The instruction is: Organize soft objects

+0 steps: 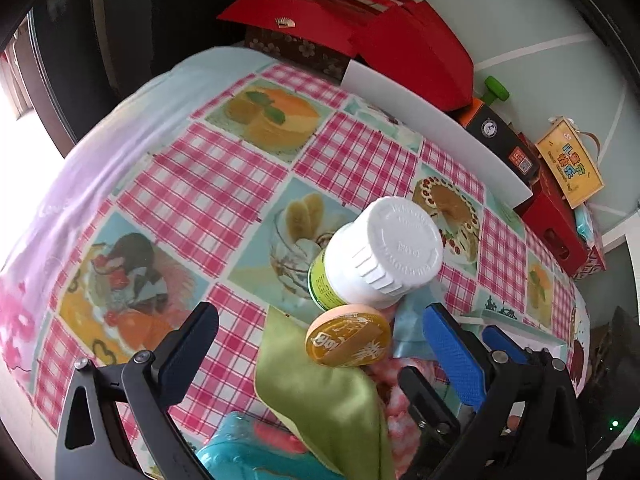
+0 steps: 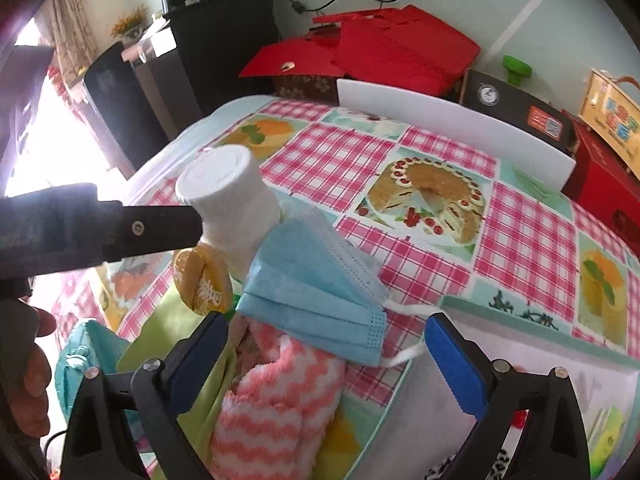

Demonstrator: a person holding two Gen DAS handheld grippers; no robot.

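Note:
A pile sits at the near edge of the patterned tablecloth [image 1: 224,184]. In the right wrist view a blue face mask [image 2: 316,284] lies on a pink-and-white striped fuzzy sock [image 2: 276,404], beside a green cloth [image 2: 208,396]. A white-capped bottle [image 2: 232,204] and an orange round tin [image 2: 204,284] stand behind. My right gripper [image 2: 326,344] is open, its fingers on either side of the sock and mask. In the left wrist view my left gripper [image 1: 320,340] is open around the tin [image 1: 348,336], over the green cloth [image 1: 328,400], with the bottle [image 1: 380,252] just beyond.
A teal case [image 1: 248,452] lies at the near edge by the green cloth. A white board [image 1: 432,128] stands along the far side, with red boxes [image 1: 400,44] and a black box [image 1: 500,136] behind it. A yellow wooden box [image 1: 568,164] sits at the right.

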